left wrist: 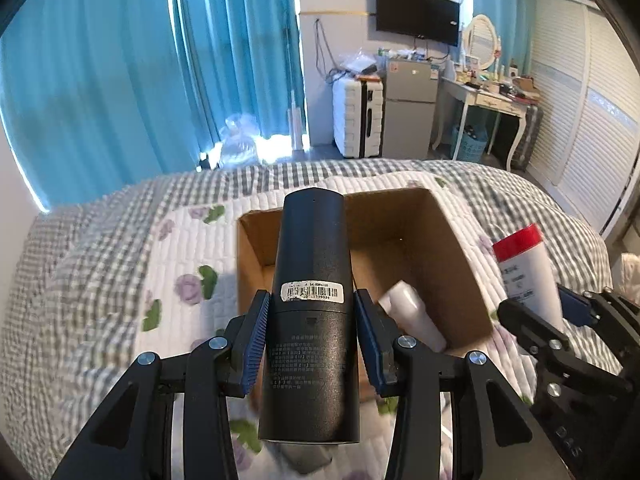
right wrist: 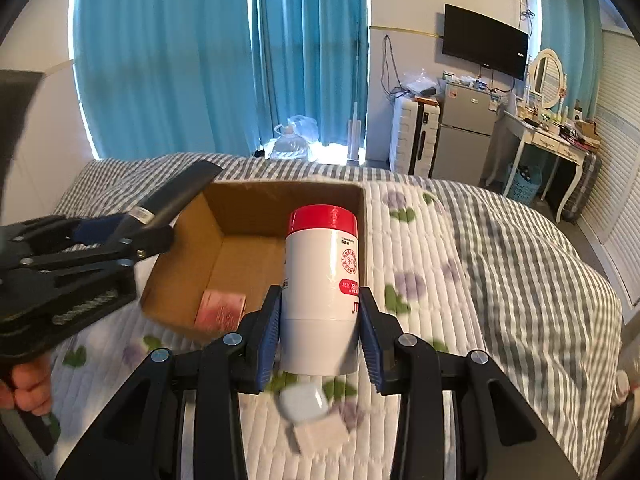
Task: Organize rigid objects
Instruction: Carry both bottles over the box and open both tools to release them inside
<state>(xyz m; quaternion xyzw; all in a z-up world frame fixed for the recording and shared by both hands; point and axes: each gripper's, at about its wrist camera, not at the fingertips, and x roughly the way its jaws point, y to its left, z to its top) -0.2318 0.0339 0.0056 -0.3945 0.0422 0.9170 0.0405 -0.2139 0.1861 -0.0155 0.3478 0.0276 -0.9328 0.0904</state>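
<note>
My left gripper [left wrist: 311, 332] is shut on a black cylinder bottle [left wrist: 310, 264] with a barcode label, held above the near-left edge of an open cardboard box [left wrist: 452, 248] on the bed. A white tube [left wrist: 412, 316] lies inside the box. My right gripper [right wrist: 320, 332] is shut on a white bottle with a red cap [right wrist: 324, 280], held above the quilt just right of the box [right wrist: 248, 208]. A pink packet [right wrist: 220, 312] lies in the box. Each gripper shows in the other's view: the right one [left wrist: 560, 320] and the left one [right wrist: 100, 236].
The box sits on a floral quilt [right wrist: 420, 280] over a grey checked bedspread. A small white case [right wrist: 304, 402] and a white square item [right wrist: 320, 434] lie on the quilt below my right gripper. Blue curtains, a suitcase, a fridge and a dressing table stand beyond the bed.
</note>
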